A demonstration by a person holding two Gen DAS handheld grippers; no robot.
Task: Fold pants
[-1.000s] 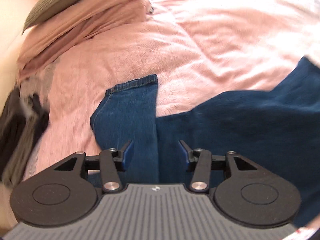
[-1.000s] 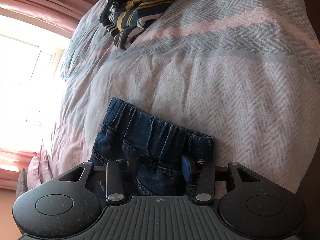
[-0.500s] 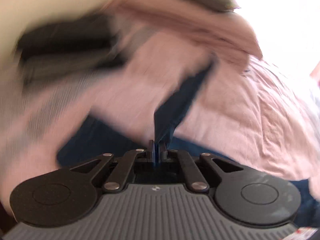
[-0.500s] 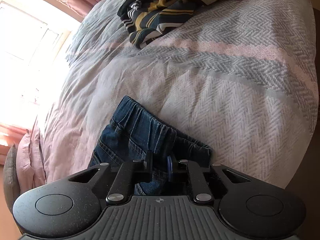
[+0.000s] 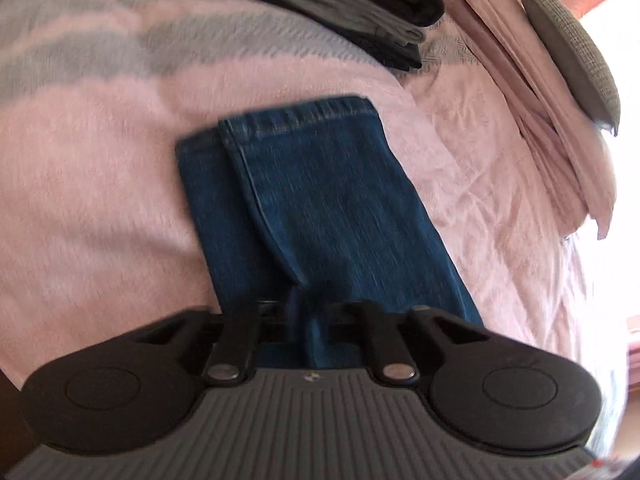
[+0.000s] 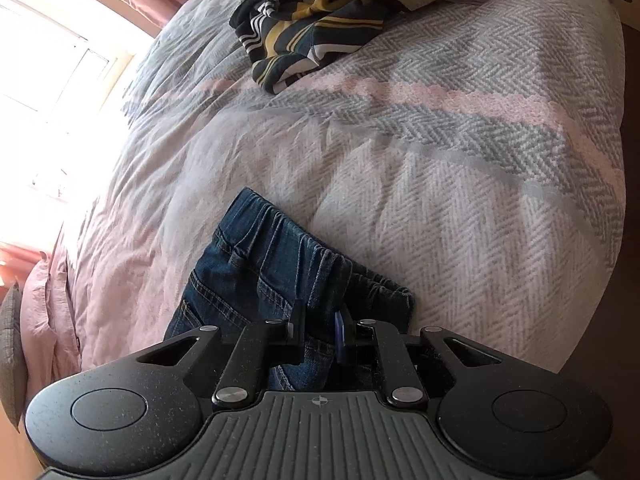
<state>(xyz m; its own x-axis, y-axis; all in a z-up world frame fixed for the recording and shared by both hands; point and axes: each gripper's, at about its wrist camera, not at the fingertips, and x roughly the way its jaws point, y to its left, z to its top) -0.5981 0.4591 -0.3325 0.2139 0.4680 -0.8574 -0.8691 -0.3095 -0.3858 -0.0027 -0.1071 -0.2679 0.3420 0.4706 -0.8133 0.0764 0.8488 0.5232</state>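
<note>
Between the fingers of the left gripper (image 5: 306,316), a pinch of blue denim is sitting tight: the jaws are closed all the way on the cloth of the pants (image 5: 320,208), gripping them down near the leg ends. Just ahead of that grip, the 2 legs are lying one over the other on the pink bedspread (image 5: 92,184), with the stitched hems (image 5: 296,118) pointing away from the camera and the upper leg sitting slightly askew on the lower. Beyond the hems, a stack of folded dark clothes (image 5: 360,12) is resting near the pillows (image 5: 560,92).

The right gripper (image 6: 320,330) is clamping the other end; its jaws are standing narrowly apart only because a bunch of denim just below the elastic waistband (image 6: 304,252) is filling the gap. Farther out, a striped garment (image 6: 304,44) is lying on the herringbone blanket (image 6: 480,184), well apart from the pants.

Judging by this, the step in hand is the lengthwise fold: with the legs doubled over and both ends held, the pants are being straightened along the bed. The next move is probably calling for both grippers to keep tension, line up the 2 hems, and then carry one end over toward the other to halve the length.
</note>
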